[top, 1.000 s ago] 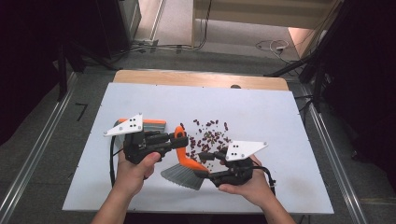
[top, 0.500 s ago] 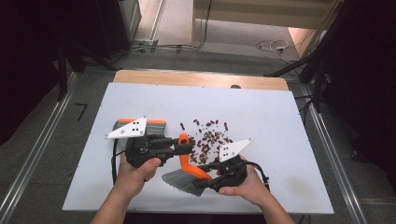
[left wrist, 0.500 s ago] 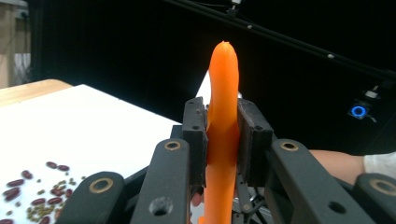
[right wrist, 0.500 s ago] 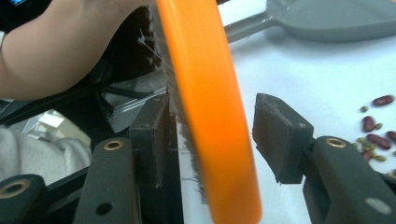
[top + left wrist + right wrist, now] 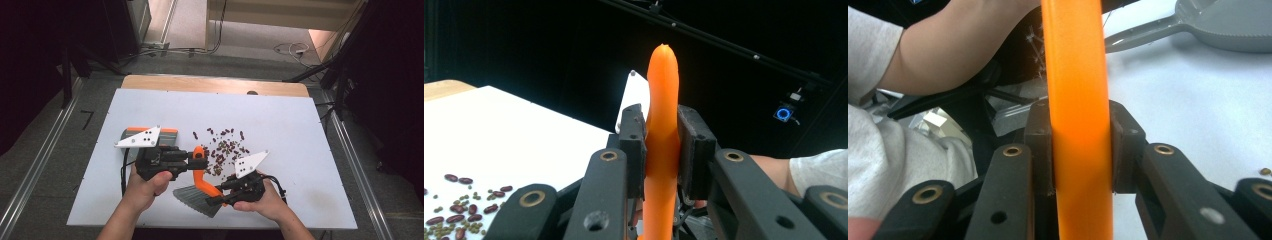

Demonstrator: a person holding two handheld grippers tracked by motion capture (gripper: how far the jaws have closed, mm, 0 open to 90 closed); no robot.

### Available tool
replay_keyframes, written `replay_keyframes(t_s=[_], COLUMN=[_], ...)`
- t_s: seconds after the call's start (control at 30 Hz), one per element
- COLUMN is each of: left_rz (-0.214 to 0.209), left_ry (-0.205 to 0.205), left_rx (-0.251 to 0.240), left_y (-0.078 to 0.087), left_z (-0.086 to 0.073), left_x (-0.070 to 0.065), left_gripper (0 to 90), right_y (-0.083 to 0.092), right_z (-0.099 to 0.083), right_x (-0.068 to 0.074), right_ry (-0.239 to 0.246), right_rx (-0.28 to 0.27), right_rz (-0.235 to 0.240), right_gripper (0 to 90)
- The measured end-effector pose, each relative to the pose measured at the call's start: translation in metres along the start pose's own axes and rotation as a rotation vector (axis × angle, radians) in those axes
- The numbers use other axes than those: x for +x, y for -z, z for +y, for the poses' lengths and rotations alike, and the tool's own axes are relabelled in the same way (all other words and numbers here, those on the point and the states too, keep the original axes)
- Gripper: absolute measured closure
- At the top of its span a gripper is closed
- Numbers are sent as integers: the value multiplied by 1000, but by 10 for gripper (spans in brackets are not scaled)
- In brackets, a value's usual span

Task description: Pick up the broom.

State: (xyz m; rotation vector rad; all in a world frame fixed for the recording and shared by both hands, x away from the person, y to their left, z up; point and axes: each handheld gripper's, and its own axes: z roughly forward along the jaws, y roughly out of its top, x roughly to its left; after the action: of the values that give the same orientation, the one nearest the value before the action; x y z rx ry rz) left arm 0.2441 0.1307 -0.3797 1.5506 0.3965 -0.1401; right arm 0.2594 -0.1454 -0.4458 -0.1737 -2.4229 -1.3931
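Bright table, dark surroundings, soft blur

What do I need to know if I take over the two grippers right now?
Left gripper: shut on the top end of the small brush's orange plastic handle.
Right gripper: jaws just closed on the same handle lower down, near the grey bristles.
The dark red and small green beans lie scattered on the white table; the grey dustpan lies by the left gripper.
Done: brush gripped.
Left: probably sweeping the beans into the dustpan.
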Motion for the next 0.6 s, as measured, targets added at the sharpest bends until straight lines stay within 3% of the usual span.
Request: replay_keyframes(t_s=[0.13,0.27,0.37,0.4,0.43,0.57,0.6], left_rz=[-23,28,104,123,144,197,210], left_ry=[8,9,-15,-21,-26,-13,-2], left_rx=[-14,-18,14,25,39,39,38], left_y=[3,7,9,9,9,12,13], left_z=[-1,-3,-7,-8,-9,-13,-14], left_x=[3,7,8,9,10,15,16], left_gripper=[759,746,610,474,474,289,196], right_y=[1,1,1,4,4,10,14], right_z=[4,5,5,5,5,5,5], right_x=[6,7,5,4,4,0,-3], right_ry=[15,6,-7,-17,-17,-58,-80], right_rx=[14,20,28,26,26,35,38], right_rz=[-41,-91,-133,-156,-156,-228,-278], right_gripper=[685,687,687,687,687,687,687])
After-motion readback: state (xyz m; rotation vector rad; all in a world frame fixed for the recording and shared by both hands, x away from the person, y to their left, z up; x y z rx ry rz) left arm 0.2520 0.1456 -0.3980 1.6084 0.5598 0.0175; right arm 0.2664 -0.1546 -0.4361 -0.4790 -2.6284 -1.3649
